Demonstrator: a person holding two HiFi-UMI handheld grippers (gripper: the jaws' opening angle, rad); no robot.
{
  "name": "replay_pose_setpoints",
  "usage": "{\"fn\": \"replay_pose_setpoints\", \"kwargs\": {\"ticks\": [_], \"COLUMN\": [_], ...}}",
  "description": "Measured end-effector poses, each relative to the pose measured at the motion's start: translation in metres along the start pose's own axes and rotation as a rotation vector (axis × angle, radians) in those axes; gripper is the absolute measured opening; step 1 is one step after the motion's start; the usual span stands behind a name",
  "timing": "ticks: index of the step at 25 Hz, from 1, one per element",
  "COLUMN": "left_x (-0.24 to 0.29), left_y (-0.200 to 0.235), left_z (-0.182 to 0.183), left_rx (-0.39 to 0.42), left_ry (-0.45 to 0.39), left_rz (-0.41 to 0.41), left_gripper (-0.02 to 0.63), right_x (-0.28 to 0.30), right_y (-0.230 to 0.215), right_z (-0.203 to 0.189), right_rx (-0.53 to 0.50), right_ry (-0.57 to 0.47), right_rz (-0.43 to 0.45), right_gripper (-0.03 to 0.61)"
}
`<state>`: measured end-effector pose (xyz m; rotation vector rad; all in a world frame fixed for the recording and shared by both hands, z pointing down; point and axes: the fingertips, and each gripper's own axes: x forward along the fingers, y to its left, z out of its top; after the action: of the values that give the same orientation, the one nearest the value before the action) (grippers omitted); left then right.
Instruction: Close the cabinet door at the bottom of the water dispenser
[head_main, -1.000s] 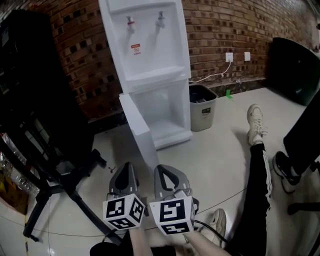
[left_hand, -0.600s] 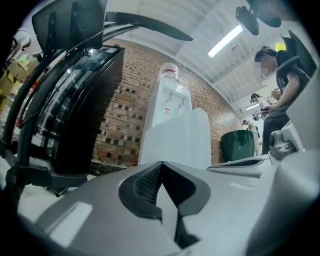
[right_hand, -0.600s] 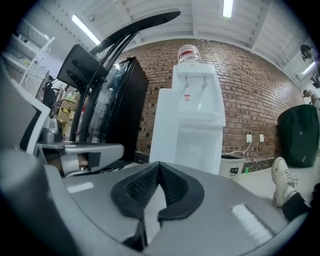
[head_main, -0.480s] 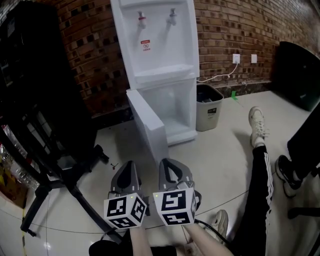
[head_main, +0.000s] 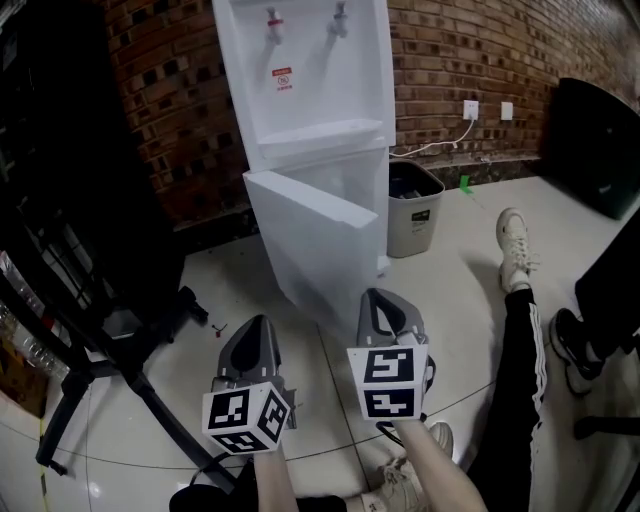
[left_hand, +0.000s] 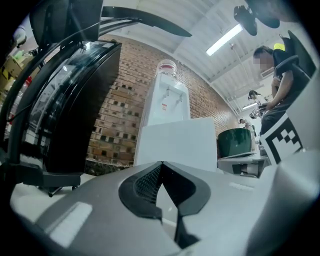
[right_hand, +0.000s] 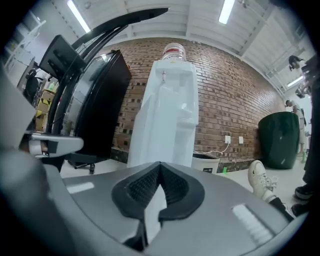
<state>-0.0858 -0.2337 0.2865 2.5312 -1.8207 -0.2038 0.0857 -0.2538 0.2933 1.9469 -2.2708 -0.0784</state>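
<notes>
Left tool (head_main: 254, 325) closed, right tool (head_main: 380, 298) closed, level

Across the top of my head view runs a red-brown brick wall (head_main: 480, 50) with two white wall sockets (head_main: 471, 108) at upper right, and a pale, glossy floor (head_main: 450, 300) fills the lower half. A grey waste bin (head_main: 412, 215) stands against the wall near centre, a tall black cabinet (head_main: 60, 150) and a black chair base (head_main: 100, 365) crowd the left side, and a dark green container (head_main: 595, 140) sits at the right edge. At the top of the right gripper view, I see strip lights (right_hand: 226, 10) glowing on a white ceiling (right_hand: 175, 20).
</notes>
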Motion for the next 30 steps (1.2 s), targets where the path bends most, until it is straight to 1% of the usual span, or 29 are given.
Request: {"fn": "replay_pose_setpoints", "kwargs": {"ticks": [6,10,19,23,24,25,28,30], "left_x": [0.013,0.028,0.067,0.079,0.082,0.085,0.091,0.094], "left_y": [-0.005,-0.010,-0.023,-0.023,-0.023,-0.024,-0.025,-0.026], "left_z": [-0.005,-0.017,-0.047,-0.059,-0.062,-0.064,-0.070,-0.071], "left_rx": [0.012,0.006,0.028,0.029,0.030,0.033,0.048,0.054], "left_ry": [0.008,0.021,0.067,0.087,0.090,0.093,0.103,0.108], "left_rz": [-0.018,-0.023,-0.063,-0.067,-0.070,-0.074,-0.077,-0.074], "left_gripper": [0.017,0.017,0.017,0.017,0.017,0.017,0.017,0.017], "right_x": [0.028,0.045,0.096,0.117,0.123,0.130,0.159,0.176], "right_y": [-0.045,-0.067,-0.122,-0.140,-0.141,-0.139,-0.110,-0.094], "right_z": [-0.010,-0.019,-0.025,-0.033,-0.036,-0.041,-0.049,-0.048], "right_rx": [-0.027,-0.016,0.005,-0.027,-0.040,-0.058,-0.137,-0.174], "right_ry": [0.036,0.049,0.033,0.058,0.072,0.085,0.111,0.112], "right_rz": [-0.072,-0.121,-0.286,-0.367,-0.371,-0.356,-0.250,-0.206], "right_gripper": [0.000,0.000,0.000,0.000,0.000,0.000,0.000,0.000]}}
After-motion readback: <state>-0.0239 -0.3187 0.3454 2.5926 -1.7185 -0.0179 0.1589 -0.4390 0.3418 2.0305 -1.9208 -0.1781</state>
